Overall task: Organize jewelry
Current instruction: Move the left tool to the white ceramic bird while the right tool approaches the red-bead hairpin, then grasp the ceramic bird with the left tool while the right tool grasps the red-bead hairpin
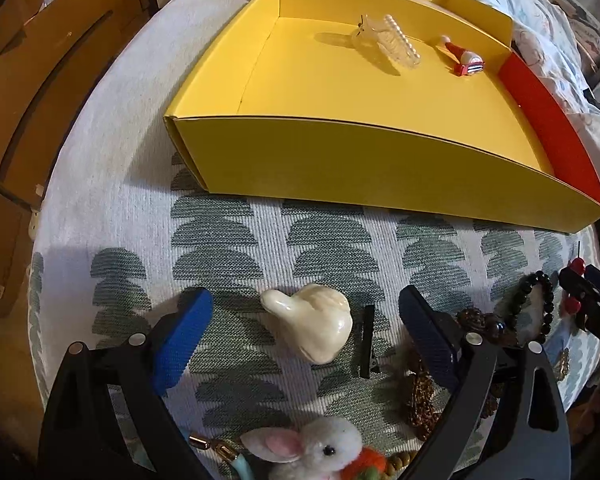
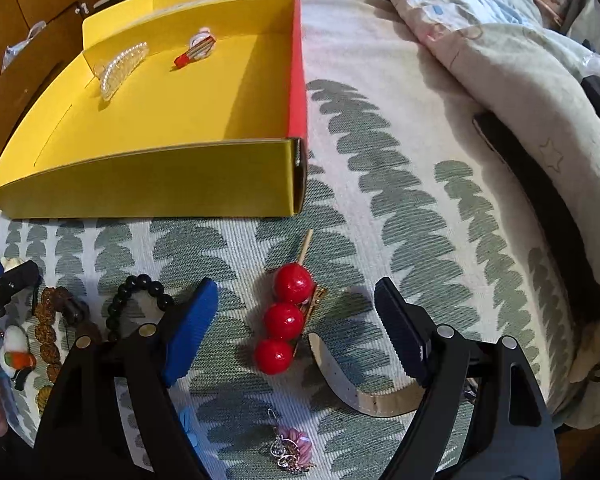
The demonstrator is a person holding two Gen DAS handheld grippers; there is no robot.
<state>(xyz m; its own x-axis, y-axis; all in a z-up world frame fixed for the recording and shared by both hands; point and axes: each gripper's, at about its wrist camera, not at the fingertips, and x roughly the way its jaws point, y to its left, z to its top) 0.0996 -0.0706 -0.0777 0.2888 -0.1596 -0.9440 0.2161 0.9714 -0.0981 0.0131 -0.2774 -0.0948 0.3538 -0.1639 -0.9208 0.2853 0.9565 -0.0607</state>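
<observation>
A yellow box (image 1: 340, 160) lies open on the patterned cloth; it also shows in the right wrist view (image 2: 148, 184). Inside it lie a pearl hair claw (image 1: 388, 42) and a red Santa clip (image 1: 462, 58). My left gripper (image 1: 304, 316) is open, its fingers on either side of a cream bird-shaped clip (image 1: 312, 324) on the cloth. My right gripper (image 2: 296, 312) is open around a hair clip with three red balls (image 2: 284, 316), which rests on the cloth.
Near the left gripper lie a black clip (image 1: 367, 340), a felt rabbit (image 1: 312, 452), a black bead bracelet (image 1: 540, 308) and brown beads (image 1: 420, 404). Near the right gripper lie a white strap (image 2: 356, 384) and a pink earring (image 2: 294, 444). A quilt (image 2: 500, 60) lies at the right.
</observation>
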